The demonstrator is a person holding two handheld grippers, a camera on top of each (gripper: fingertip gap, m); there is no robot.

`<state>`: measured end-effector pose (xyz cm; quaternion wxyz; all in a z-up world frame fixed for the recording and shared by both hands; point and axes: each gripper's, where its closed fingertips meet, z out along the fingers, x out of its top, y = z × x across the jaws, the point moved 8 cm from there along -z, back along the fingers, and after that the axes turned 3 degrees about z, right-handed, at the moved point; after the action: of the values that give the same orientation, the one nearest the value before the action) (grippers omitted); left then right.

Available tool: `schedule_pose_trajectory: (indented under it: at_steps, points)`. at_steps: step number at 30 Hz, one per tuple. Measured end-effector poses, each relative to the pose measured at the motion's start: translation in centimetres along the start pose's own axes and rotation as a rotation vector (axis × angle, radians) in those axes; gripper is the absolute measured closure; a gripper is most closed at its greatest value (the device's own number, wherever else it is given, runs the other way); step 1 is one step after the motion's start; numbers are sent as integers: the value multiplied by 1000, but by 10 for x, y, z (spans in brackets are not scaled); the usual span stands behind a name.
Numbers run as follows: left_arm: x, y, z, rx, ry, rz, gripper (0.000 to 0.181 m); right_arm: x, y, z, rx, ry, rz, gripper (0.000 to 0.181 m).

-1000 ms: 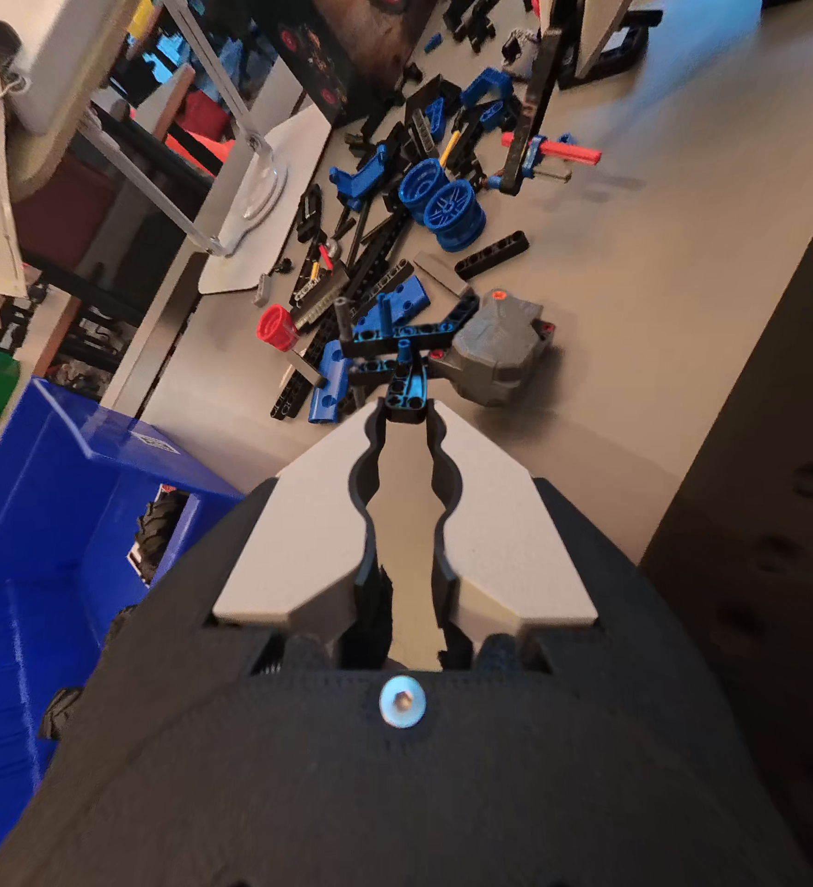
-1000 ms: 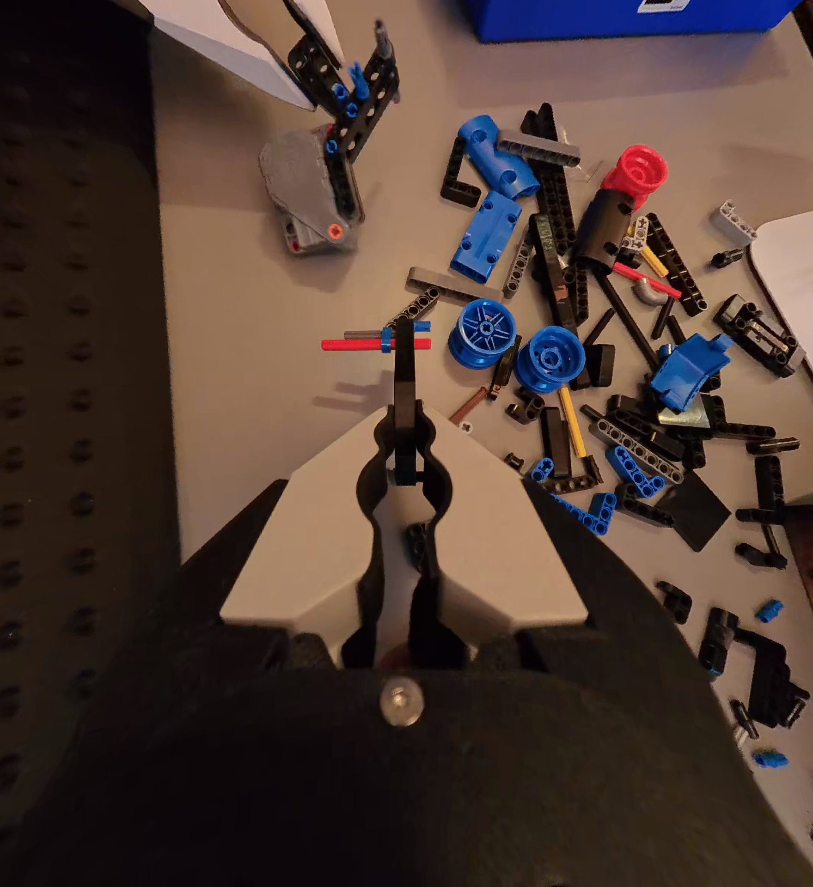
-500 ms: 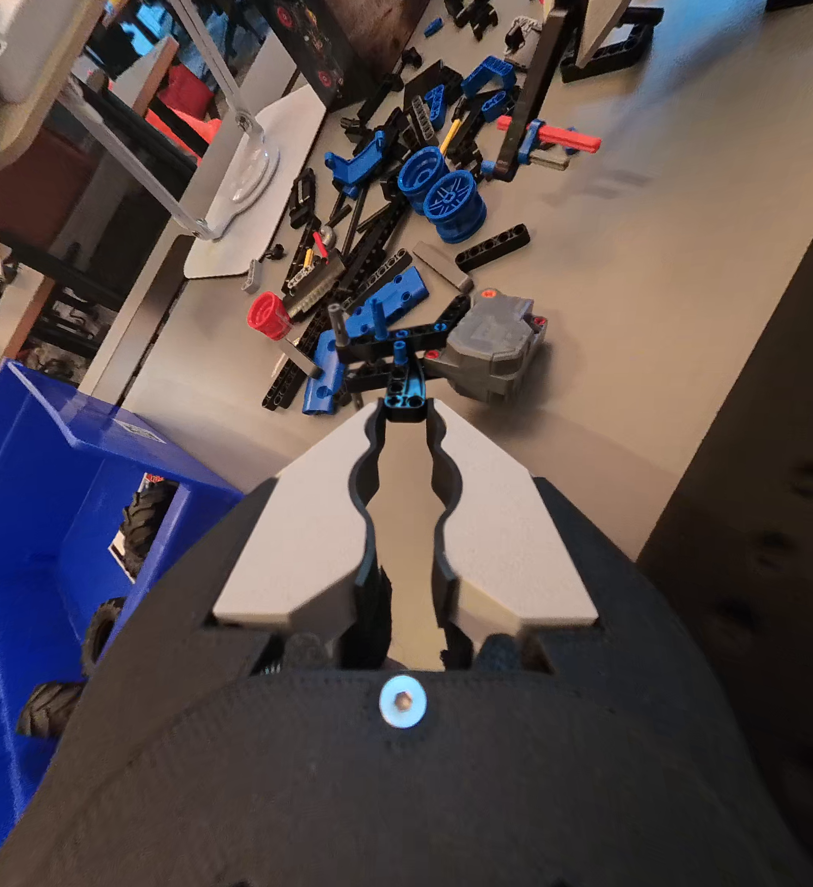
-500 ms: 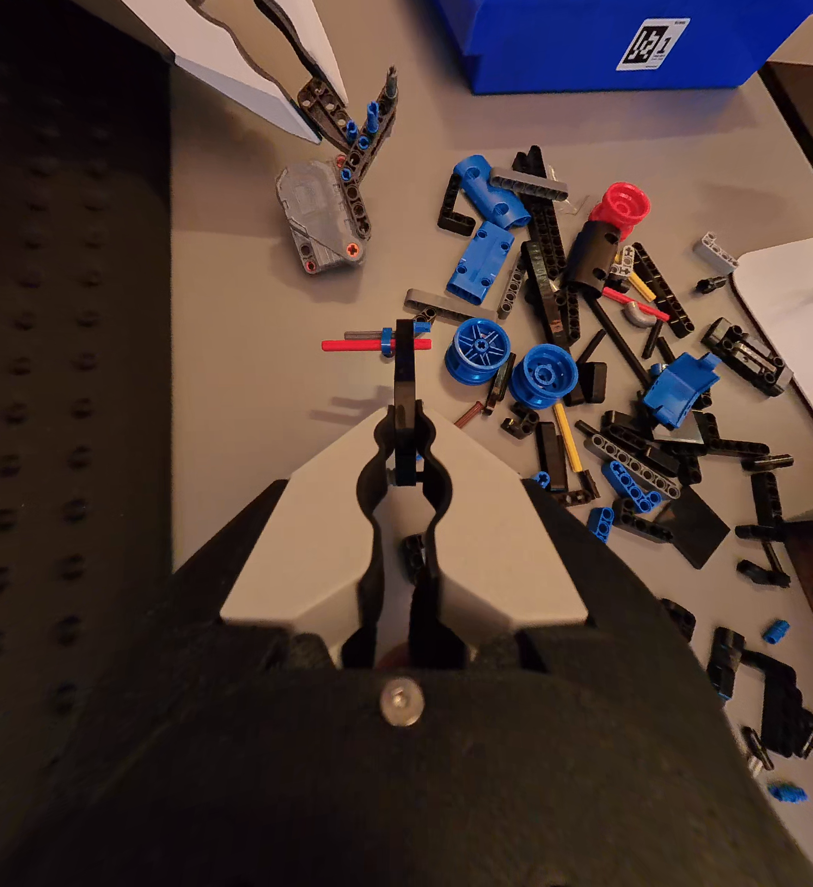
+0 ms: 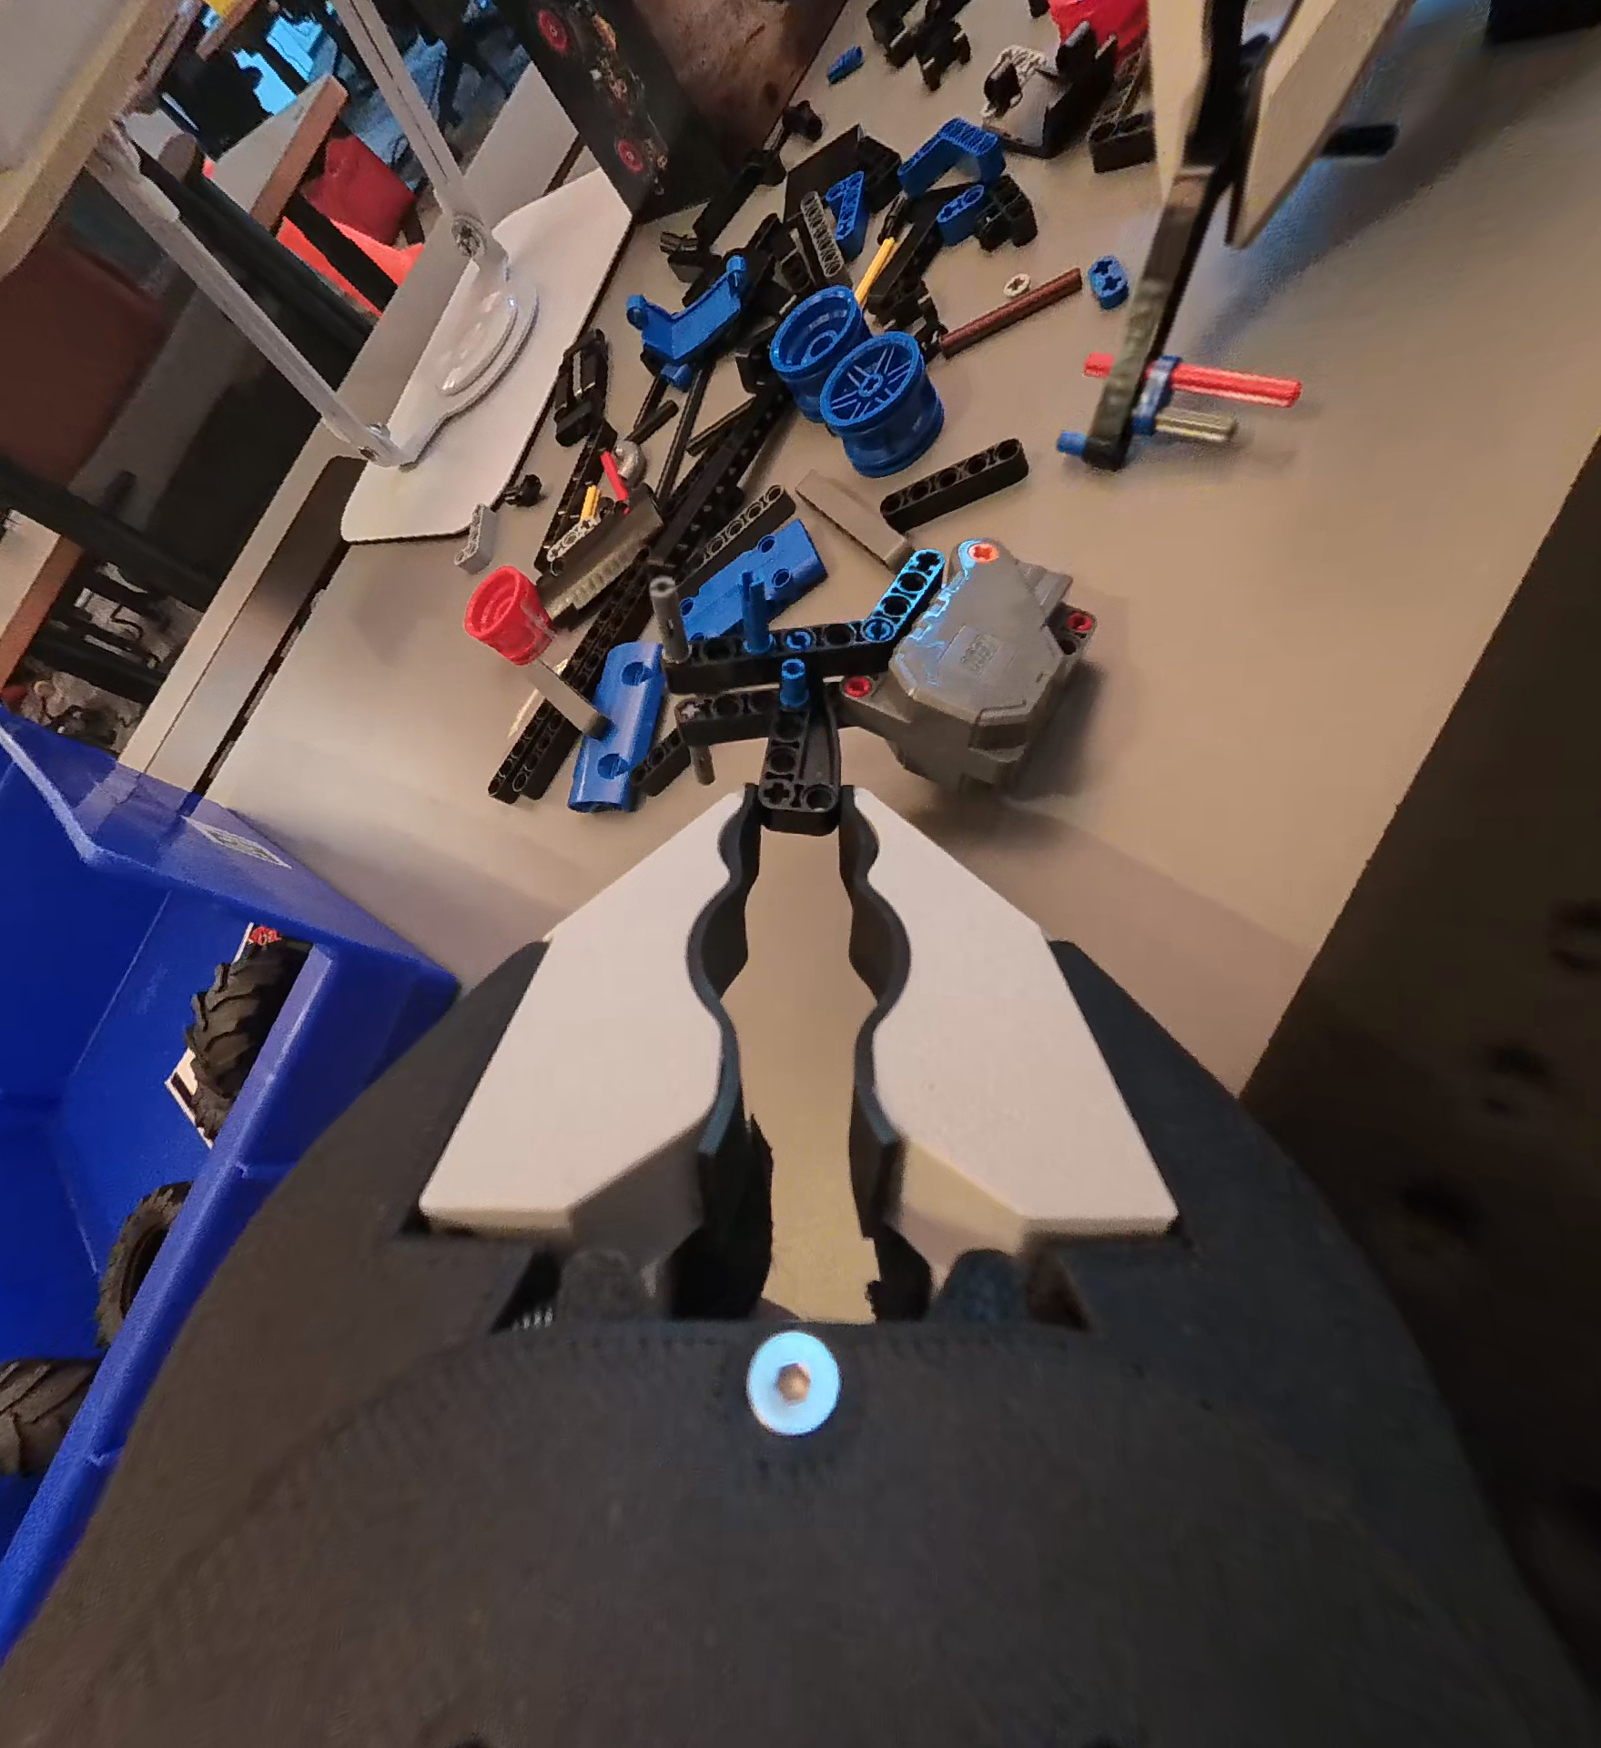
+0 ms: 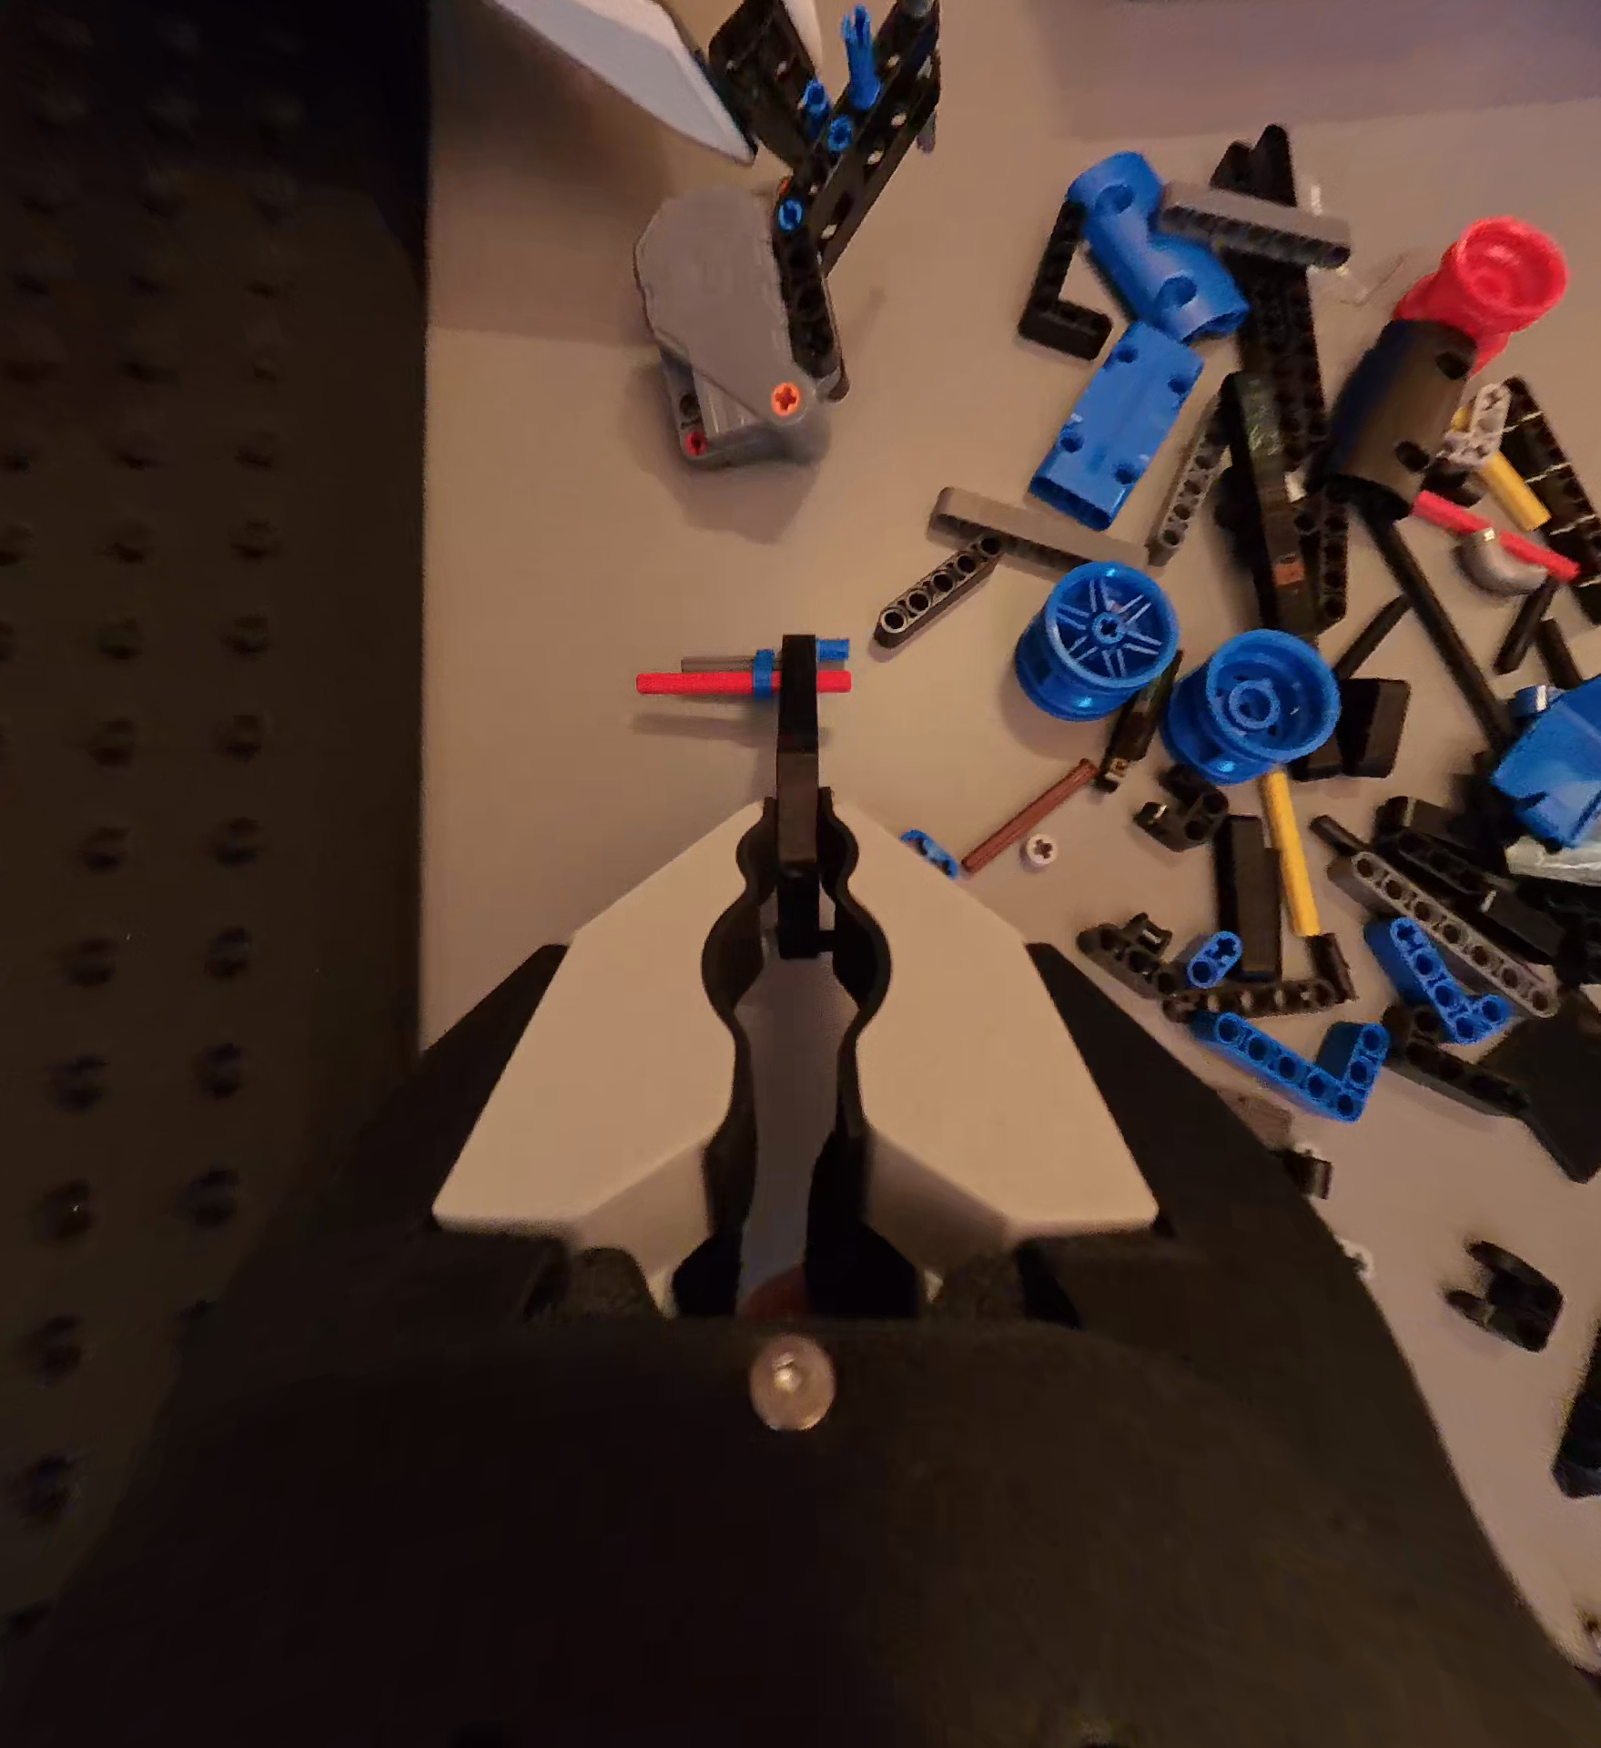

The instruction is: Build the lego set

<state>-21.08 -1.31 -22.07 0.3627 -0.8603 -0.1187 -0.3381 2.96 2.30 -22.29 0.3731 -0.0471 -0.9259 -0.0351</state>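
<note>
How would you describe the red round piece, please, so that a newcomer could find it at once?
Start at the blue bin at the table's edge and look past it to the near end of the scattered heap of parts. There lies the red round piece, a short drum against black beams. It is the only red drum: the two blue wheels lie farther along.

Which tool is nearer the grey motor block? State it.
Left. The left tool grips the black beam frame joined to the grey motor block. The right tool holds a black beam farther along the table.
</note>
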Motion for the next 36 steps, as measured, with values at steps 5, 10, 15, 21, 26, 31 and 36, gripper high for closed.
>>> schedule_pose_trajectory:
  at_steps: [5,10,15,21,26,31,36]
  points:
    - [0,0,0,3,7,-4,167,-3,-2,2,7,-26,-6,172]
    - [2,0,-1,0,14,5,167,4,-4,-3,7,17,-14,146]
    - [6,-3,-2,-9,32,1,167,17,-3,-11,-36,53,-36,136]
    - [14,-10,-2,-45,58,-67,167,51,-17,7,-96,107,-124,127]
    - [19,-17,1,-93,62,-245,167,69,-23,42,-180,58,-201,121]
    - [28,-15,7,-154,68,-397,168,81,-29,64,-295,6,-265,131]
    - [25,-21,11,-157,59,-444,167,81,-23,66,-306,5,-250,148]
